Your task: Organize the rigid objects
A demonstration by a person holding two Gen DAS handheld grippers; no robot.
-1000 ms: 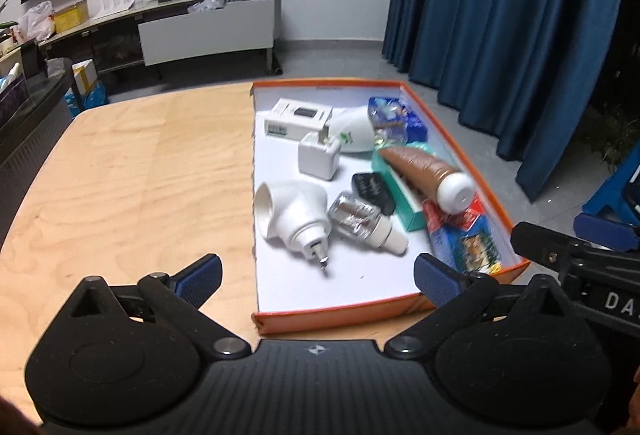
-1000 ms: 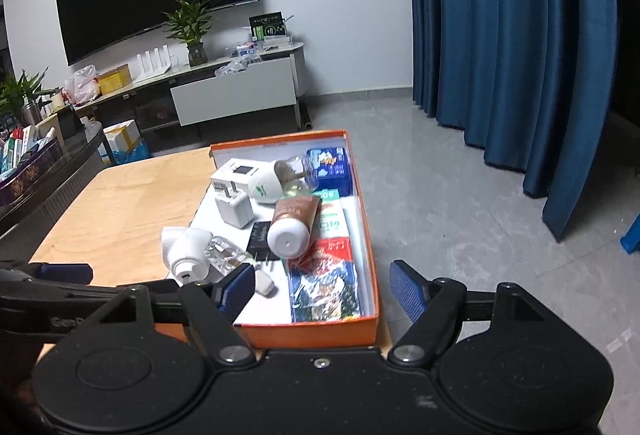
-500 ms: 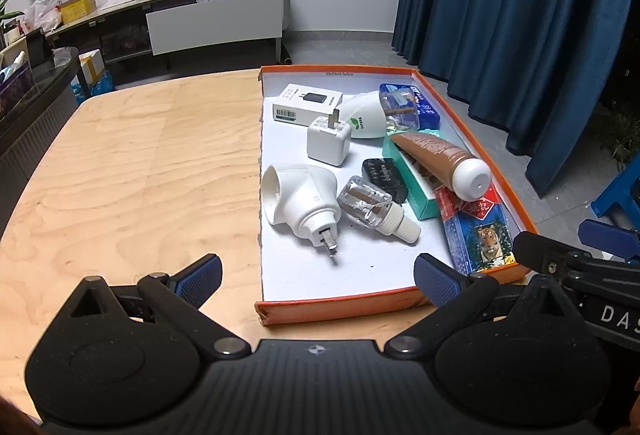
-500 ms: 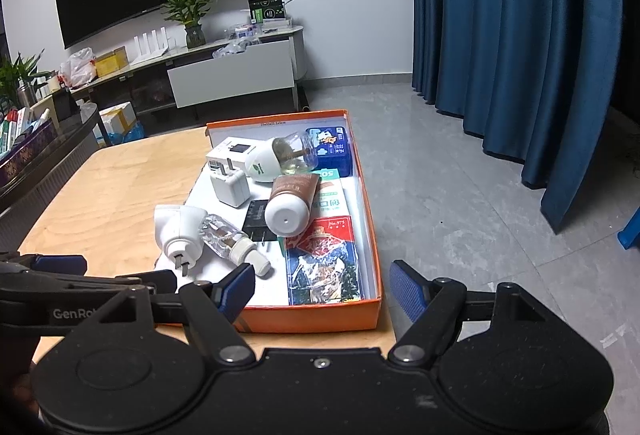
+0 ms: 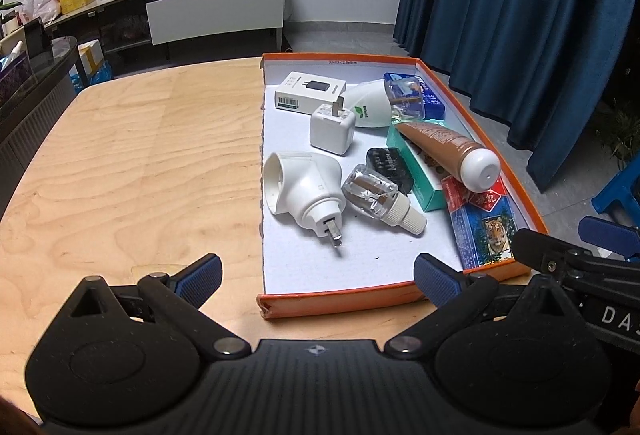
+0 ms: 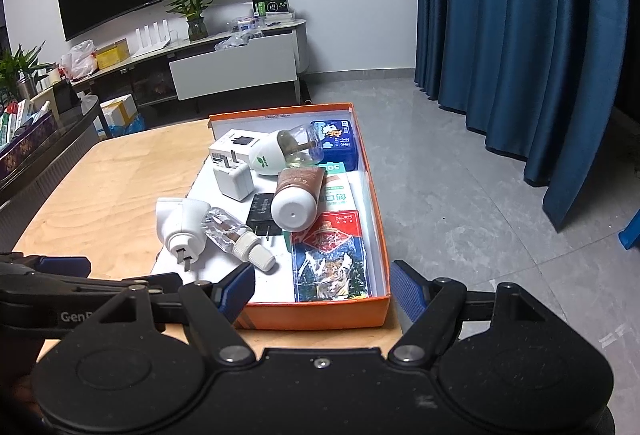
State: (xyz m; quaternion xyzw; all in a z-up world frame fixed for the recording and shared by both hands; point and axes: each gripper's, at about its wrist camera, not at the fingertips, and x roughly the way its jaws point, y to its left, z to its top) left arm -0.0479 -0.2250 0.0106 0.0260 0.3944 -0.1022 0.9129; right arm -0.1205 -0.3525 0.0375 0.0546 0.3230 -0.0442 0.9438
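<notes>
An orange box lid [image 5: 340, 305] [image 6: 312, 315] lies on the wooden table [image 5: 132, 163] and holds several items: a white plug-in diffuser [image 5: 304, 187] [image 6: 180, 223], a clear refill bottle [image 5: 376, 195] [image 6: 228, 231], a white charger cube [image 5: 332, 127], a brown tube with white cap [image 5: 452, 151] [image 6: 296, 195], a black adapter [image 5: 388, 163], a tiger-print box [image 5: 484, 231] [image 6: 328, 259]. My left gripper [image 5: 316, 275] is open and empty, just before the lid's near edge. My right gripper [image 6: 324, 289] is open and empty at the lid's near right corner.
A white carton [image 5: 310, 91], a green-logo diffuser [image 5: 372, 107], a teal box [image 5: 420, 175] and a blue pack [image 5: 424, 95] fill the lid's far side. Blue curtains [image 6: 520, 35] hang at right. A TV cabinet [image 6: 232, 67] stands behind the table. Bare wood lies left of the lid.
Both grippers have drawn back and risen slightly, so the lid and its contents sit farther up in view. Nothing in the lid has moved. Both stay open.
</notes>
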